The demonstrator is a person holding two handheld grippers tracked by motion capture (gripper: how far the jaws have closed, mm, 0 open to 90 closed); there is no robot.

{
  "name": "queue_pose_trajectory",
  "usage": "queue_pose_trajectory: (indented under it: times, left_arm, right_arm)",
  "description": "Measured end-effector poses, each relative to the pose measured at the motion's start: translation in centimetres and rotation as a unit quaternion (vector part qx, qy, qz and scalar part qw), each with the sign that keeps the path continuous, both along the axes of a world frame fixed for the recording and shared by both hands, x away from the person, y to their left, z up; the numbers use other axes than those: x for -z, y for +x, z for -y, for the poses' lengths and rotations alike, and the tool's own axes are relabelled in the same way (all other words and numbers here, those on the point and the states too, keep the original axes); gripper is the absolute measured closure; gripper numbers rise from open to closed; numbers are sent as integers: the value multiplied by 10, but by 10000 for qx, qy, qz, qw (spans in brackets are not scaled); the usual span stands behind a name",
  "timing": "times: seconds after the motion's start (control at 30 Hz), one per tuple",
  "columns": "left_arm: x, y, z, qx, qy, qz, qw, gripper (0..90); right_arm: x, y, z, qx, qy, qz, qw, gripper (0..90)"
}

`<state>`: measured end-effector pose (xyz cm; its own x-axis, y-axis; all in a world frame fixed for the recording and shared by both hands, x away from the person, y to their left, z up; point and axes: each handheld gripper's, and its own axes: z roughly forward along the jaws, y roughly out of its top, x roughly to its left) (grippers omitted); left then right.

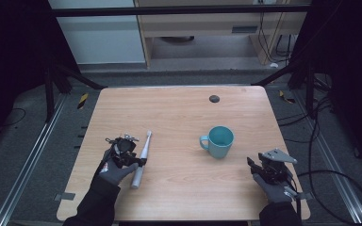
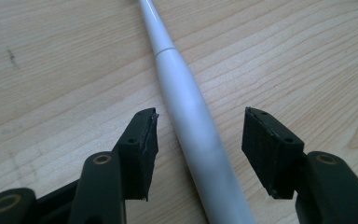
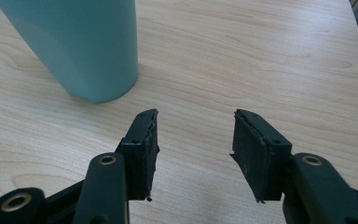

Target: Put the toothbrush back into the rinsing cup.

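Observation:
A white electric toothbrush lies flat on the wooden table, its thin neck pointing away from the person. My left gripper hovers over its thick handle; the jaws stand open on either side of it, and the pads do not touch it. A teal mug stands upright right of centre, handle to the left. My right gripper sits near the table's right front, open, with bare wood between its jaws. In the right gripper view the mug stands ahead and to the left.
A small dark round disc sits in the tabletop near the far edge. Black frame bars and cables run around the table on the floor. A cable trails from the right gripper off the table's right edge.

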<state>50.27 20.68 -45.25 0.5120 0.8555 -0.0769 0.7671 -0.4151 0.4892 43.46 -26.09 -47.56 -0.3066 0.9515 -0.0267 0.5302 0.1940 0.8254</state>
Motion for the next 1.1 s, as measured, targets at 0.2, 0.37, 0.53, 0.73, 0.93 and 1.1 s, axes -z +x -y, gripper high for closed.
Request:
queue_pose_trajectory:
  times: [0.2, 0.37, 0.53, 0.73, 0.93, 1.1]
  left_arm:
    - [6, 5, 5, 13, 165, -216, 9996, 450]
    - [11, 9, 7, 2, 238, -377, 9990, 475]
    - [15, 13, 7, -81, 263, -522, 9983, 509]
    - [15, 14, 7, -130, 261, -583, 9979, 559]
    - [15, 15, 5, -148, 296, -629, 9975, 650]
    - [14, 16, 5, -105, 338, -646, 9973, 655]
  right_arm:
    - [0, 1, 0, -9, -2, -16, 10000, 502]
    - [1, 1, 0, -17, -12, -26, 10000, 502]
    - [1, 1, 0, -16, -16, -29, 10000, 502]
    - [1, 1, 0, -16, -18, -35, 10000, 503]
    - [0, 0, 0, -14, -8, -35, 10000, 502]
    - [0, 0, 0, -14, -3, -36, 10000, 503]
